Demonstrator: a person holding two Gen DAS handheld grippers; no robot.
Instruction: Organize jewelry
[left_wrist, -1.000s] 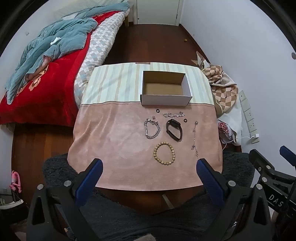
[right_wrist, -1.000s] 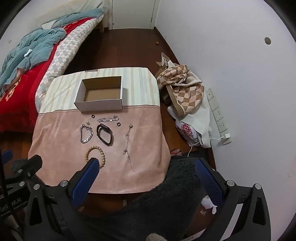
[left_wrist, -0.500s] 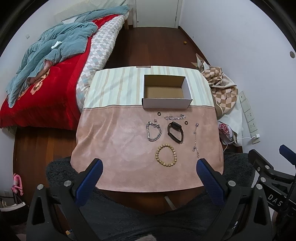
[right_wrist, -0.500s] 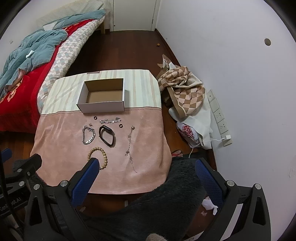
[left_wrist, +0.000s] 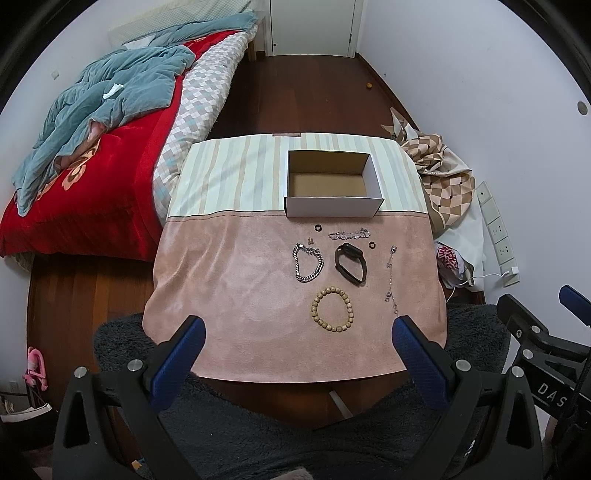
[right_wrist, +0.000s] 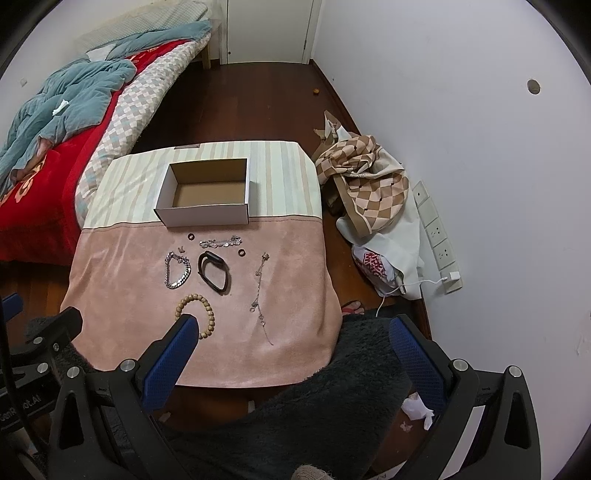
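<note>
Lying flat on the counter (left_wrist: 229, 280) ahead of both spread, empty grippers: wooden bead bracelet (left_wrist: 332, 310) nearest, partly masked by the right gripper's (right_wrist: 295, 343) left finger, cardboard box (left_wrist: 332, 192) waiting beyond, left gripper (left_wrist: 299, 347) hovering back.

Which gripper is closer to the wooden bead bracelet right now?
Right, as far as these views show. The right gripper has one blue finger overlapping the wooden bead bracelet in its own view; the left gripper frames it from farther back, both open.
</note>
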